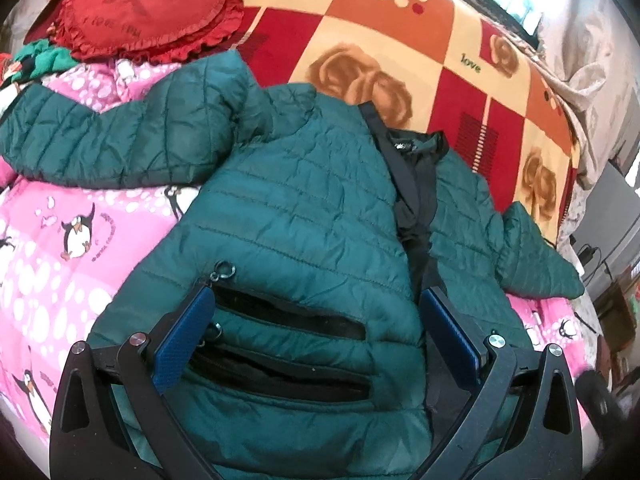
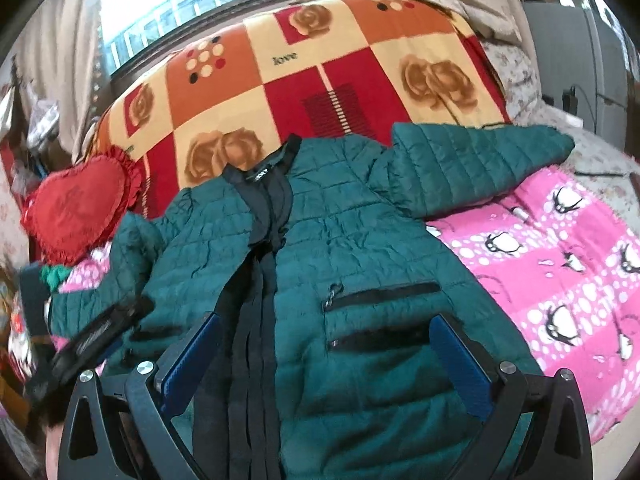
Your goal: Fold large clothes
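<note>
A dark green quilted jacket (image 1: 296,208) lies spread front up on the bed, sleeves out to both sides, black zip line and collar down its middle. It also shows in the right wrist view (image 2: 360,248). My left gripper (image 1: 320,300) is open, its blue pads either side of the jacket's left zip pockets (image 1: 288,320), just above the fabric. My right gripper (image 2: 326,324) is open over the lower front, between the zip line (image 2: 260,320) and the right pockets (image 2: 380,292). The left gripper (image 2: 92,336) appears blurred at the left in the right wrist view.
The jacket lies on a pink penguin-print blanket (image 1: 60,248), also in the right wrist view (image 2: 560,264). Behind it is an orange, red and cream rose-pattern blanket (image 1: 400,40). A red heart cushion (image 1: 148,8) sits at the head. A window (image 2: 180,0) and curtains are behind the bed.
</note>
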